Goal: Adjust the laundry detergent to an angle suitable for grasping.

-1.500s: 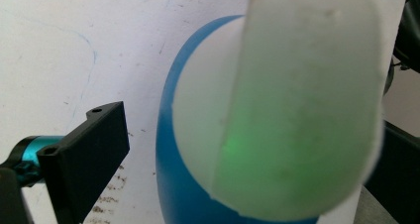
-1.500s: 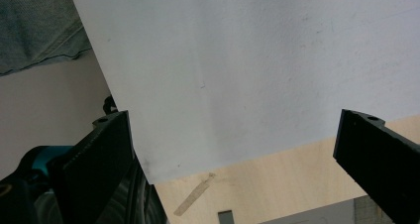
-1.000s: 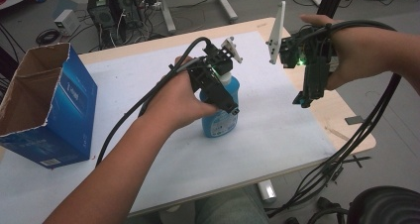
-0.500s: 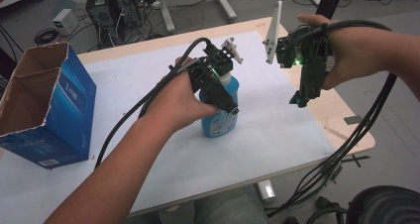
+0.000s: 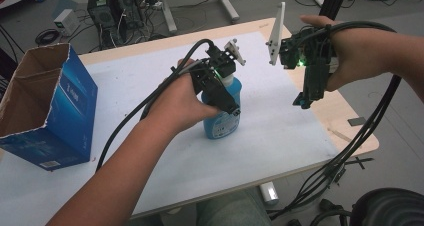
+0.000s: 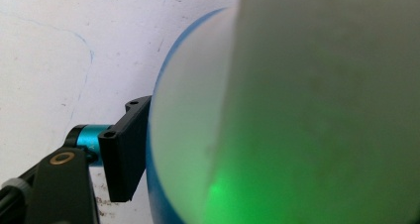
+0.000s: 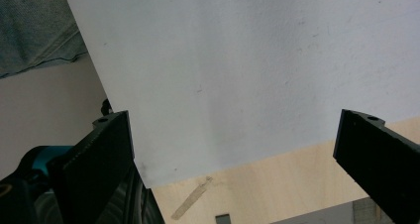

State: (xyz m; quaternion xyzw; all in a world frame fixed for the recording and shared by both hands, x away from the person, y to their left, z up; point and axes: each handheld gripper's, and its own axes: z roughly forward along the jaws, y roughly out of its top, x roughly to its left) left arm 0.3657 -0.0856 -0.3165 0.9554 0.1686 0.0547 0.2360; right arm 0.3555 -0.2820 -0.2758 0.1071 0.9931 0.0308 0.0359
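A blue bottle (image 5: 223, 125) with a white top stands upright near the middle of the white sheet. My left gripper (image 5: 220, 93) is shut on it from above and the side. In the left gripper view the bottle (image 6: 297, 110) looms close with a green glow on it, and one black finger (image 6: 124, 154) presses against its side; the other finger is hidden behind it. My right gripper (image 5: 303, 100) hangs in the air over the right part of the table, pointing down. In its own view the right gripper (image 7: 233, 135) is open, jaws wide apart, holding nothing.
An open-topped blue cardboard box (image 5: 45, 111) stands at the table's left. The white sheet (image 5: 280, 136) covers most of the wooden table (image 5: 350, 131), whose edge lies under the right gripper. Cables (image 5: 350, 156) hang off the right side. A tape strip (image 7: 190, 199) lies on the wood.
My right gripper has drifted slightly to the left above the table. The left gripper and the bottle have stayed where they were.
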